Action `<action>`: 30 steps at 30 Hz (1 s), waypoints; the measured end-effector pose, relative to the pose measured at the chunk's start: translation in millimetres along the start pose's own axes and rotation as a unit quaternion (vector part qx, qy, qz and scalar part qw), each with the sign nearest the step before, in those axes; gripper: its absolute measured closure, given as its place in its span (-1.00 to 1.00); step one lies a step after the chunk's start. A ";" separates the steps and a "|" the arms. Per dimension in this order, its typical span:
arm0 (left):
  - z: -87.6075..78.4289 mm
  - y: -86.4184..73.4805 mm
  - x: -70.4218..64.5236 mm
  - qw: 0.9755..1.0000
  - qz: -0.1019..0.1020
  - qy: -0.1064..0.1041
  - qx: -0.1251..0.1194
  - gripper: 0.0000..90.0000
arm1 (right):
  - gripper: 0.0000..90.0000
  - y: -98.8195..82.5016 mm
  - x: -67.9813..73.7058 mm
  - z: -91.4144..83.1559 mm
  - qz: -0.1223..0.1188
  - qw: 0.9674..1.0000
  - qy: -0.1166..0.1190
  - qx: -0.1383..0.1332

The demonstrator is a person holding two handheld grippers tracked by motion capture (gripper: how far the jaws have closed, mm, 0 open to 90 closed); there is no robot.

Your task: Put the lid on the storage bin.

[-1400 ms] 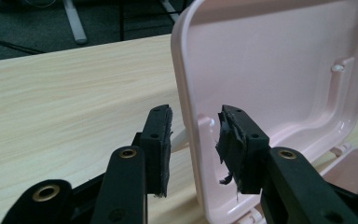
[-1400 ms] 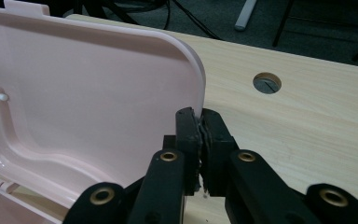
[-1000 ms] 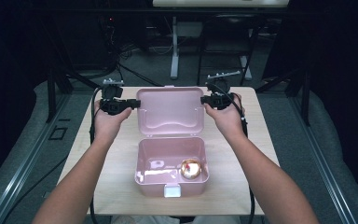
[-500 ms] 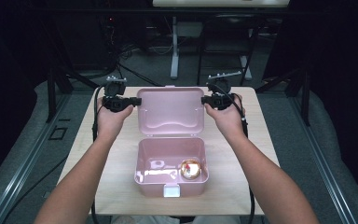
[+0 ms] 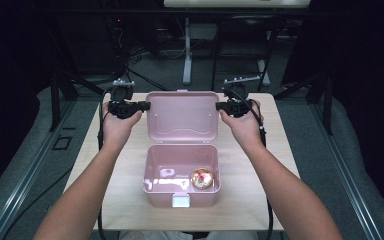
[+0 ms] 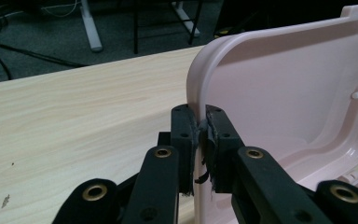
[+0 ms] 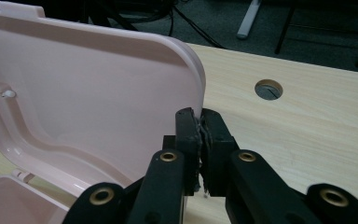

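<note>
A pink plastic box (image 5: 152, 170) lies open on the wooden table (image 5: 125, 160), its lid (image 5: 182, 115) standing upright at the back. A shiny round ball (image 5: 202, 178) rests in the base's right half. My left gripper (image 5: 146, 106) is at the lid's left edge. Its jaws have just been closing, and its own view shows the pads of the left gripper (image 6: 200, 116) pressed on the lid's (image 6: 284, 93) rim. My right gripper (image 5: 219, 106) is shut on the opposite edge. In its own view the right gripper (image 7: 200, 119) pinches the lid (image 7: 98, 93).
A round cable hole (image 7: 268, 89) is cut in the tabletop beyond the right gripper. Desk legs and cables stand on the dark floor behind the table. The person's forearms reach in along both sides of the box.
</note>
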State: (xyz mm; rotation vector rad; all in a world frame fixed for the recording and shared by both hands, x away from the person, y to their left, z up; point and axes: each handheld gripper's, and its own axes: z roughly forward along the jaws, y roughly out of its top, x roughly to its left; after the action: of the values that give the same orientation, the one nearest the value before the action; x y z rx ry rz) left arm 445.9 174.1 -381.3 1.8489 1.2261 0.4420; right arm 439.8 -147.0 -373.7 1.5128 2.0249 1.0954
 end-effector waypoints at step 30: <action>-26.3 -4.9 -8.3 0.999 0.034 -0.013 -0.018 0.84 | 0.92 -8.7 5.9 -23.5 -0.020 0.999 0.014 -0.026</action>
State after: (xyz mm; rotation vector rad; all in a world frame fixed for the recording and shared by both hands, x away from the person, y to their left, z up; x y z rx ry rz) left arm 421.5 179.6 -368.8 1.8640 1.1339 0.4717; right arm 415.9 -150.9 -365.0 1.4328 2.0208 1.1504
